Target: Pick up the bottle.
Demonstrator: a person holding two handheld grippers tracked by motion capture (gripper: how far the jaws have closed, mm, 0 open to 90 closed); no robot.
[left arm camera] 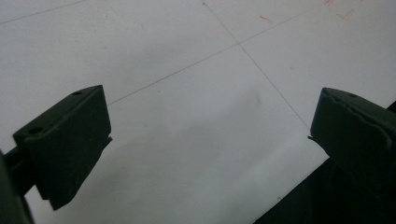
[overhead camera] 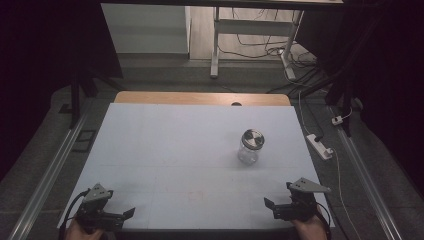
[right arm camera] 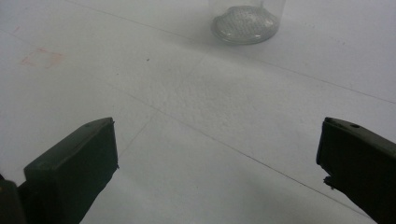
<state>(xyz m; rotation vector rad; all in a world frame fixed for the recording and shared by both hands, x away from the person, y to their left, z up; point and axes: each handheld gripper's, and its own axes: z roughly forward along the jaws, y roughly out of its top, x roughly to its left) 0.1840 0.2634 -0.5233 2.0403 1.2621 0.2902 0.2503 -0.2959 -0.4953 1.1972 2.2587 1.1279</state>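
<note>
A clear glass jar (overhead camera: 249, 147) with a metal screw lid (overhead camera: 252, 137) stands upright on the white table top (overhead camera: 165, 150), right of centre. Its base (right arm camera: 246, 21) shows at the top of the right gripper view, well ahead of the jaws. My left gripper (overhead camera: 131, 212) rests at the front left corner of the table, open, with nothing between its jaws (left arm camera: 210, 135). My right gripper (overhead camera: 269, 205) rests at the front right edge, open and empty (right arm camera: 217, 154), a good way in front of the jar.
A wooden strip (overhead camera: 200, 98) edges the table's far side. A white power strip (overhead camera: 320, 146) and cables lie on the floor to the right. Metal rails (overhead camera: 50, 170) run along both sides. A faint red mark (right arm camera: 42, 58) is on the table surface.
</note>
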